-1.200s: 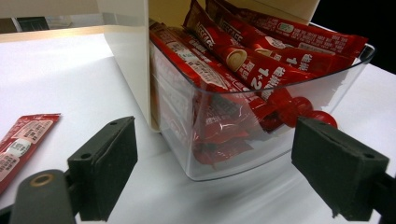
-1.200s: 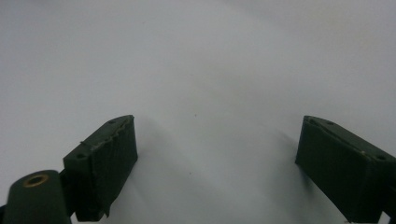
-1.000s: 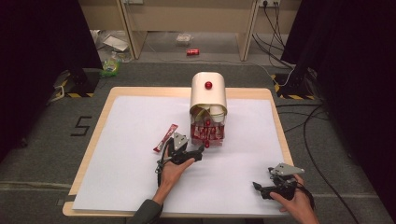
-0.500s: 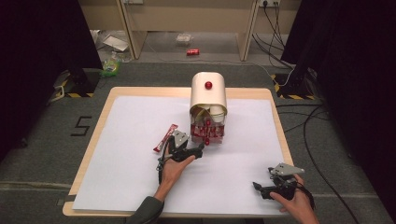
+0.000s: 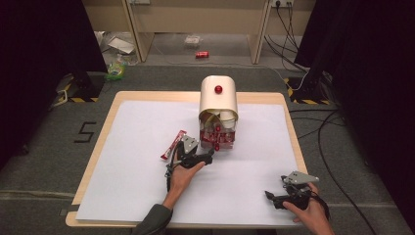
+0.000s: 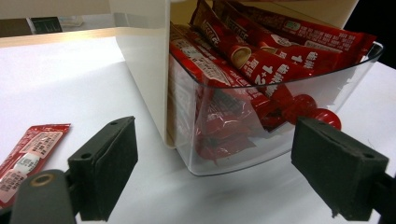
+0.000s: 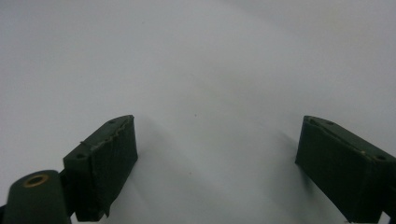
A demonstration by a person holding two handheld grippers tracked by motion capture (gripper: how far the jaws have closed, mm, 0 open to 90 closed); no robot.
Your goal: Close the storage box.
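Note:
A cream dispenser box (image 5: 218, 98) with a red knob stands mid-table, and its clear front bin (image 6: 280, 100) holds several red snack packets (image 6: 261, 56). One red packet (image 5: 173, 144) lies flat on the white sheet left of the box; its end shows in the left gripper view (image 6: 28, 149). My left gripper (image 5: 205, 157) is open just in front of the bin, nothing between its jaws (image 6: 215, 172). My right gripper (image 5: 270, 197) rests open near the front right of the table, over bare white sheet (image 7: 215, 158).
The wooden table (image 5: 98, 147) is covered by a white sheet (image 5: 142, 127). Cables (image 5: 337, 147) run across the floor at the right. A red can (image 5: 201, 54) and litter lie on the floor behind the table.
The left gripper has edged slightly toward the bin. The right hand has not moved.

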